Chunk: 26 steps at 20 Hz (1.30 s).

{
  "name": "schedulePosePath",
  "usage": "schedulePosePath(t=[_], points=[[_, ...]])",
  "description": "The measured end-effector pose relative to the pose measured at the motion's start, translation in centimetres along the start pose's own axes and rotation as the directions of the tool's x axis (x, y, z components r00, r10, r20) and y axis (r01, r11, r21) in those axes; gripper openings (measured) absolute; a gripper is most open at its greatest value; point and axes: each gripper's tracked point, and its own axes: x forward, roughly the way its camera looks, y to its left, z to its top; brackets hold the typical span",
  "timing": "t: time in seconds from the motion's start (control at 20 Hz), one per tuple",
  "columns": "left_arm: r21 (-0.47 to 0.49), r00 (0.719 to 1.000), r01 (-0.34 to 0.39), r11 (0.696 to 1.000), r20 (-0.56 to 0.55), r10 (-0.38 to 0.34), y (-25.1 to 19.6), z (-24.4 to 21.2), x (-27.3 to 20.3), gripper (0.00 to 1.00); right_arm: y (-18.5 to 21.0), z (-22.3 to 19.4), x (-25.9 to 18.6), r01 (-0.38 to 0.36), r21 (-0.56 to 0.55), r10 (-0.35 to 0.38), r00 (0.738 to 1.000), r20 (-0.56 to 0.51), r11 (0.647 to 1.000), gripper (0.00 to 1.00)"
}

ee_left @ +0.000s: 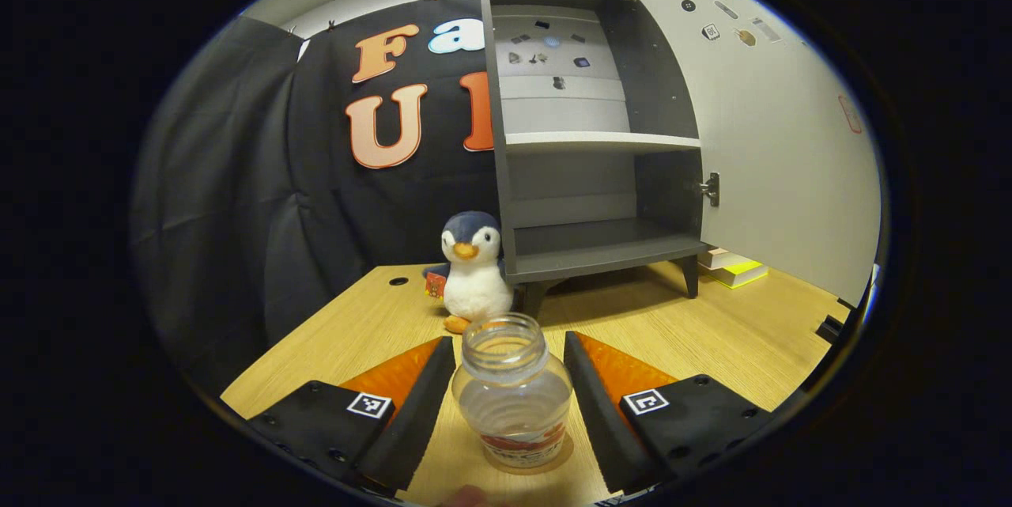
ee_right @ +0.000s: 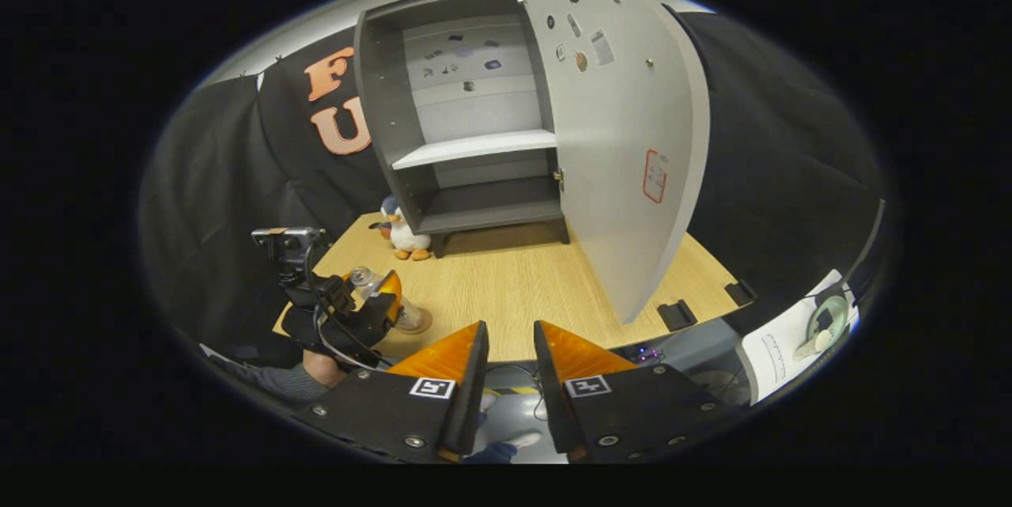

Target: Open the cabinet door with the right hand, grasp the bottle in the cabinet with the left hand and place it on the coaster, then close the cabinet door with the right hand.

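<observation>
Bottle set down on the coaster, cabinet door not yet closed.

The bottle point(ee_left: 514, 392) is seen upright on the coaster point(ee_left: 553, 459) on the tabletop point(ee_left: 711, 333), between the spread fingers of the left claw point(ee_left: 510, 388), which are apart from it. The right claw point(ee_right: 510, 368) is held empty with a narrow gap, well short of the open cabinet door point(ee_right: 632, 151). Next, the left claw is judged to need withdrawing, and the door pushed shut.

Bottle point(ee_left: 514, 392) stood upright on coaster point(ee_left: 565, 455), clear of parted left gripper point(ee_left: 510, 380) fingers point(ee_left: 411, 412). Cabinet door point(ee_left: 779, 135) open; penguin point(ee_left: 473, 270) on tabletop point(ee_left: 711, 333).
</observation>
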Motion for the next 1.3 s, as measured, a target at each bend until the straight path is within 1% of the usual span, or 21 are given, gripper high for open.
schedulePosePath(t=[0.15, 0.4, 0.5, 0.65, 0.7, 0.9, 0.95, 1.0, 1.05, 1.15, 1.2, 1.25, 1.3], points=[[0.001, 0.999, 0.007, 1.000, 0.037, -0.007, -0.1, 1.9, -0.5, 0.91, -0.1, 0.5, -0.4, 0.004, -0.013, -0.003, 1.000, 0.014, 1.000, 0.36], [-0.022, 0.998, 0.025, 0.999, 0.065, -0.023, -0.2, 5.7, -1.7, 0.89, -0.4, 1.9, -1.6, -0.001, 0.012, 0.001, 0.998, 0.065, 1.000, 0.36], [-0.021, 0.996, 0.023, 1.000, 0.086, -0.021, 0.1, 7.8, -2.3, 0.91, -0.3, 3.4, -2.5, -0.013, 0.028, 0.010, 0.994, 0.108, 1.000, 0.36], [-0.068, 0.993, 0.041, 0.997, 0.111, -0.033, 0.1, 11.1, -3.3, 0.90, -0.7, 5.9, -4.0, -0.014, 0.010, 0.012, 0.983, 0.183, 1.000, 0.36], [-0.081, 0.992, 0.047, 0.996, 0.121, -0.037, 0.0, 12.2, -3.6, 0.91, -1.0, 6.9, -4.6, -0.015, 0.012, 0.012, 0.977, 0.212, 1.000, 0.36], [-0.058, 0.985, 0.055, 0.997, 0.170, -0.045, -0.3, 16.9, -4.6, 0.90, -3.2, 10.9, -7.0, -0.015, 0.026, 0.006, 0.949, 0.316, 1.000, 0.37], [-0.049, 0.984, 0.047, 0.998, 0.174, -0.038, 0.0, 17.9, -4.7, 0.90, -3.8, 12.0, -7.8, -0.015, 0.026, 0.005, 0.940, 0.341, 1.000, 0.34], [-0.043, 0.983, 0.040, 0.998, 0.181, -0.031, 0.3, 18.6, -5.0, 0.91, -4.6, 13.2, -8.5, -0.008, 0.019, 0.001, 0.931, 0.366, 1.000, 0.34], [-0.045, 0.982, 0.039, 0.998, 0.188, -0.030, 0.5, 19.3, -5.3, 0.90, -5.7, 14.3, -9.1, 0.008, 0.005, -0.009, 0.921, 0.388, 1.000, 0.37], [-0.051, 0.982, 0.047, 0.998, 0.186, -0.037, 0.5, 20.3, -5.9, 0.90, -8.3, 16.1, -9.8, 0.052, -0.020, -0.039, 0.908, 0.417, 0.998, 0.38], [-0.048, 0.983, 0.052, 0.997, 0.178, -0.043, 0.4, 20.5, -6.2, 0.90, -9.7, 16.9, -10.0, 0.067, -0.022, -0.051, 0.900, 0.432, 0.998, 0.42], [-0.040, 0.984, 0.043, 0.998, 0.177, -0.035, 0.7, 20.9, -6.5, 0.90, -10.9, 17.7, -10.0, 0.079, -0.012, -0.065, 0.892, 0.448, 0.997, 0.40], [-0.041, 0.983, 0.039, 0.998, 0.183, -0.031, 1.1, 21.5, -6.7, 0.91, -12.2, 18.4, -9.7, 0.084, 0.001, -0.075, 0.887, 0.456, 0.996, 0.40]])
